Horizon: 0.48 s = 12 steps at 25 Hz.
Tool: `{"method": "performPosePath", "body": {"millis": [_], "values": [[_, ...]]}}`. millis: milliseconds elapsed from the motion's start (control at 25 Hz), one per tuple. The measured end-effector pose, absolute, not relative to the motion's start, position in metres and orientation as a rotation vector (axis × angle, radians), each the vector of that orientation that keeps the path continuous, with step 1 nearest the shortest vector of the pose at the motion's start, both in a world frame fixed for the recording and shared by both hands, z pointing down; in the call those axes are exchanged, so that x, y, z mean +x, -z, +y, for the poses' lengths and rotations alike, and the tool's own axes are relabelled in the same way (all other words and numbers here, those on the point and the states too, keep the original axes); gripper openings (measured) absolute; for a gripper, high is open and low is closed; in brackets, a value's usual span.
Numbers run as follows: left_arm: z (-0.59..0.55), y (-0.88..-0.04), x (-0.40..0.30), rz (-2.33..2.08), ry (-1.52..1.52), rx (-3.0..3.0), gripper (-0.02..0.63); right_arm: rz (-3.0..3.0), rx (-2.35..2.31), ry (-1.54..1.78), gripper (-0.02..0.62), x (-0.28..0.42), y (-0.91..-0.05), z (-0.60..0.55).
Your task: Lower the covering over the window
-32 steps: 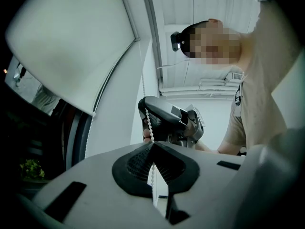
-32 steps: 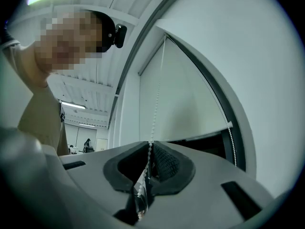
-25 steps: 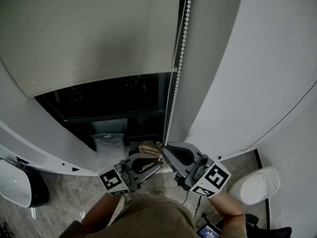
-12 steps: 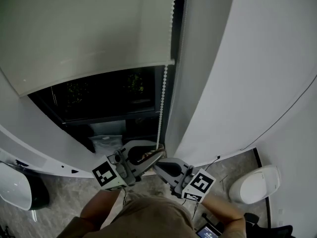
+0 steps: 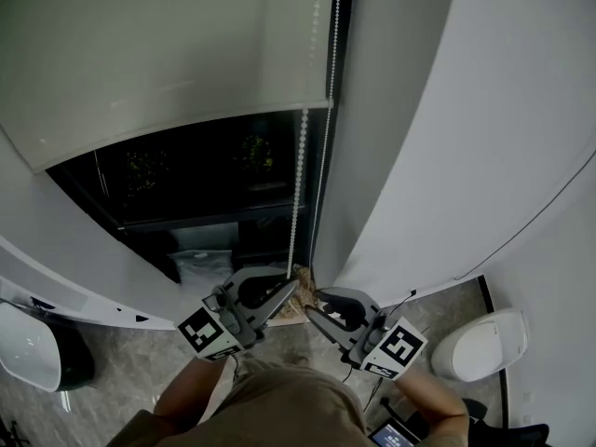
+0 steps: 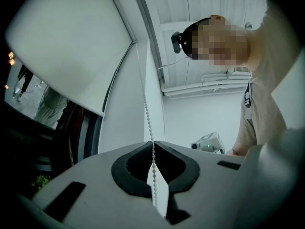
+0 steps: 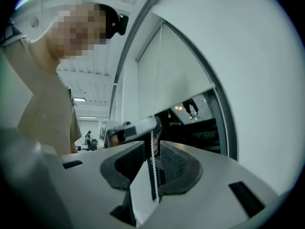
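Left gripper raised, just clamped on bead chain, right gripper lowered, just opened around it

**Fig. 1. The rig as I see it from my remote station.** My left claw and right claw are grey moulded shells. Each has a black-rimmed hollow behind two tapering jaws and dark rectangular slots on its flanks. Each carries a white marker cube (left, right) printed with black squares. The person carrying them wears a tan short-sleeved shirt and a black head camera.
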<state>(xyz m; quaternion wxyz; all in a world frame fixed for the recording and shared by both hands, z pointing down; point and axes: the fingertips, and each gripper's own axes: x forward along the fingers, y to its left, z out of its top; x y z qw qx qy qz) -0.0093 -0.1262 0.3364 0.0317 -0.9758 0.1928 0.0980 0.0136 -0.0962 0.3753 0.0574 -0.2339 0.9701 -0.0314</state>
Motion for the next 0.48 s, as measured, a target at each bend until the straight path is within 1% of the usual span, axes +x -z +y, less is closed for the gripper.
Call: {"method": "performPosePath", "body": {"millis": [120,240,480], "values": [[-0.123,-0.359,-0.006,0.580,-0.293,-3.057,0.025,2.867,-0.773,0.018,0.087,0.024,-0.340,-0.109],[-0.109,-0.374,0.006,0.530,-0.290,-3.110,0.025,2.832,-0.763,-0.073,0.087,0.018,-0.310,-0.113],[-0.091,-0.376,0.021,0.463,-0.306,-3.161,0.023,2.807,-0.743,-0.116,0.084,-0.003,-0.286,-0.117]]}}
